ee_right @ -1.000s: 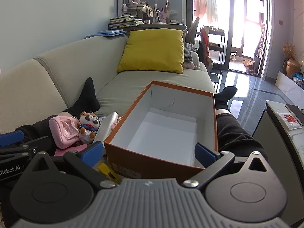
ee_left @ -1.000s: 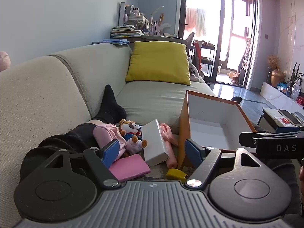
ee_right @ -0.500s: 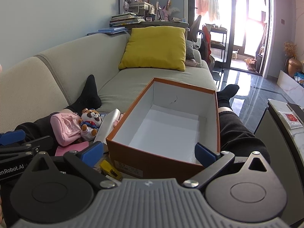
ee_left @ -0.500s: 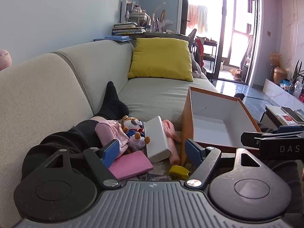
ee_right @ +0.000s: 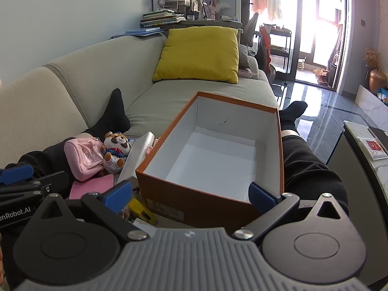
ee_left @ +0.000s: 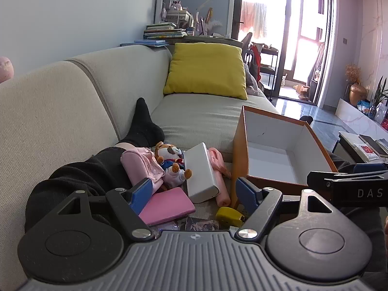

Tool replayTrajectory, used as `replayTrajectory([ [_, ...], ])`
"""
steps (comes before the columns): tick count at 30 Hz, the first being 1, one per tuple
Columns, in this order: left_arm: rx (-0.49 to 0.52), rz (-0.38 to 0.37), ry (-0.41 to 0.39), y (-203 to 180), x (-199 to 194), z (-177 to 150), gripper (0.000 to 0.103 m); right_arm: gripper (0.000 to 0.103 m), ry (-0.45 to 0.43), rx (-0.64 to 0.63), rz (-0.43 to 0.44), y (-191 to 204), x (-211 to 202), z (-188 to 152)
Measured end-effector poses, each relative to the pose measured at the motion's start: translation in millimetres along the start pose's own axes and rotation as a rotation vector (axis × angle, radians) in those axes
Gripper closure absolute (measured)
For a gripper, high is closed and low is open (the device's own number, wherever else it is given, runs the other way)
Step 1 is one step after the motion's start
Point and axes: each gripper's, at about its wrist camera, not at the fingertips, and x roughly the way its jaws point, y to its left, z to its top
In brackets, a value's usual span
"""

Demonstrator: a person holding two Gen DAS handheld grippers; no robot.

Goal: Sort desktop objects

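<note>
An open orange box [ee_right: 208, 194] with a white, empty inside stands on the sofa; it also shows in the left wrist view [ee_left: 240, 150]. Left of it lie a pink pouch [ee_left: 141, 166], a plush bear [ee_left: 171, 161], a white power bank [ee_left: 201, 172], a pink tube [ee_left: 219, 177], a pink flat case [ee_left: 167, 206] and a yellow tape measure [ee_left: 229, 215]. My left gripper [ee_left: 195, 192] is open and empty just before this pile. My right gripper [ee_right: 190, 194] is open and empty at the box's near wall.
A person's black-clad legs lie on the grey sofa [ee_left: 72, 101] on both sides of the box. A yellow cushion [ee_left: 206, 69] leans at the sofa's far end. A low table [ee_right: 368, 150] stands to the right. Printed cards [ee_left: 202, 224] lie under my left gripper.
Both views have tilted down a little and drawn slightly back; the objects and the box sit lower in frame. Both grippers stay open and empty.
</note>
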Motion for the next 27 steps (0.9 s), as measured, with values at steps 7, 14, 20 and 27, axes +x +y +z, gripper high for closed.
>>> replayTrajectory([
  [7, -0.002, -0.007, 0.006, 0.7, 1.0, -2.0, 0.014, 0.001, 0.008, 0.003, -0.007, -0.1, 2.5, -0.2],
  [14, -0.003, -0.008, 0.009, 1.5, 2.2, -1.3, 0.014, 0.001, 0.018, 0.006, -0.006, -0.4, 5.9, -0.8],
  [20, -0.004, -0.007, 0.01, 1.3, 2.2, -1.4, 0.014, 0.001, 0.03, 0.015, 0.005, -1.9, 8.4, -2.0],
  [27, -0.007, -0.004, 0.024, 5.7, 5.5, -1.5, 0.014, 0.011, 0.06, -0.005, 0.11, 0.2, 17.0, -3.2],
])
